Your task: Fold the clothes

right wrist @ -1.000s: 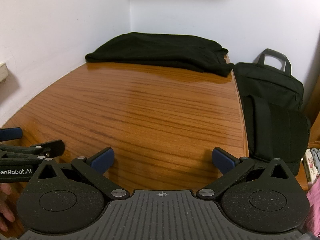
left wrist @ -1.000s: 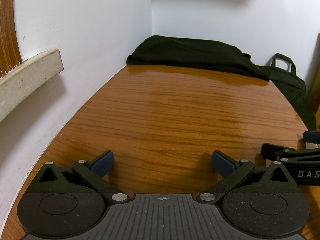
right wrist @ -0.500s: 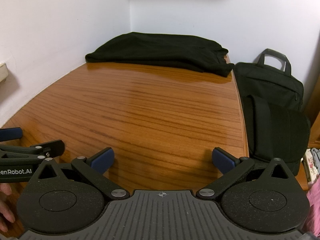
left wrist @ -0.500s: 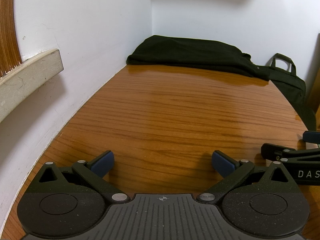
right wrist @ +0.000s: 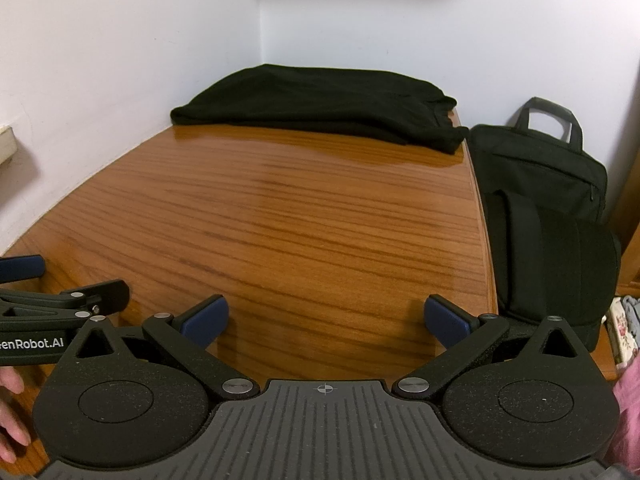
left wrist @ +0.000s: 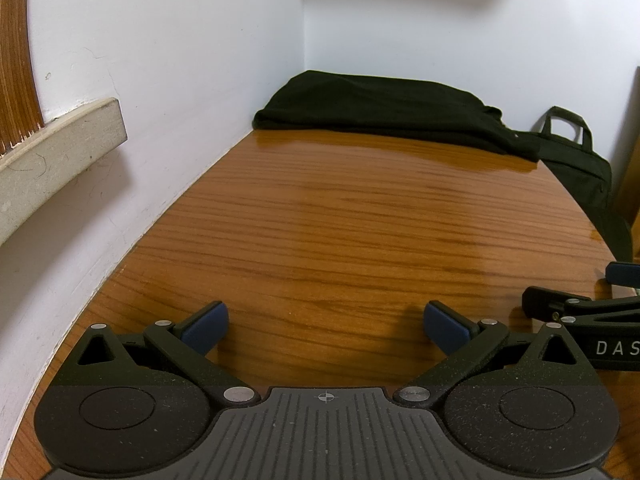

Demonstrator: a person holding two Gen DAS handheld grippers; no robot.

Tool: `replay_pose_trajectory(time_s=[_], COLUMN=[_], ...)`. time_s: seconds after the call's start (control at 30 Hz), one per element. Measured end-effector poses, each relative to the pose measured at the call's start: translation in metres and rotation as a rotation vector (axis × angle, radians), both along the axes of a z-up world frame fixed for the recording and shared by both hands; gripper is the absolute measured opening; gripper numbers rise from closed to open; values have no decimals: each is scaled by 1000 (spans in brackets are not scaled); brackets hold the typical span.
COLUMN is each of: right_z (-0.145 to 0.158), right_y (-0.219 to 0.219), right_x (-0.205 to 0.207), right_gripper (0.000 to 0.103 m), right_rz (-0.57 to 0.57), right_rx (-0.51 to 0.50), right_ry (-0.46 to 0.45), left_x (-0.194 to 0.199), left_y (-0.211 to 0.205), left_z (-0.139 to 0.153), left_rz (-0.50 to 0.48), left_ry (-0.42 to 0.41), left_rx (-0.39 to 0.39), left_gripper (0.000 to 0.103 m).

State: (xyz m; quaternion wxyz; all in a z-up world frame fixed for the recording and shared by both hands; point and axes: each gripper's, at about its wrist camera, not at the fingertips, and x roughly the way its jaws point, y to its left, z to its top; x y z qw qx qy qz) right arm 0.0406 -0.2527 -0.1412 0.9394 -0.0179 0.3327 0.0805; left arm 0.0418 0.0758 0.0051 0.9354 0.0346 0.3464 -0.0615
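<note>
Nothing has moved since a second ago. Your counter runs ahead to the garment, heaped at 12 o'clock against the far wall, long axis 9 to 3. Both claws, left and right, sit spread and empty, about equally distant.

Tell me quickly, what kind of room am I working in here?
Probably a home bedroom or study corner: a wooden desk set against plain white walls, a dark garment lying at its far end, and a black laptop bag leaning beside it. Both grippers are open and empty.
</note>
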Motion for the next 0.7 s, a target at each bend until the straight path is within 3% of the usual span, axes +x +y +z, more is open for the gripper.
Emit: replay_pose_trajectory(time_s=[0.7], right_z=[1], right_y=[-1], right_x=[1], right_gripper=[103], right_rz=[2], right_rx=[1], right_ry=[0], left_x=[-1], left_y=[0], left_z=[0], left_rz=[5], left_ry=[0], left_rx=[-2], left_gripper=[103])
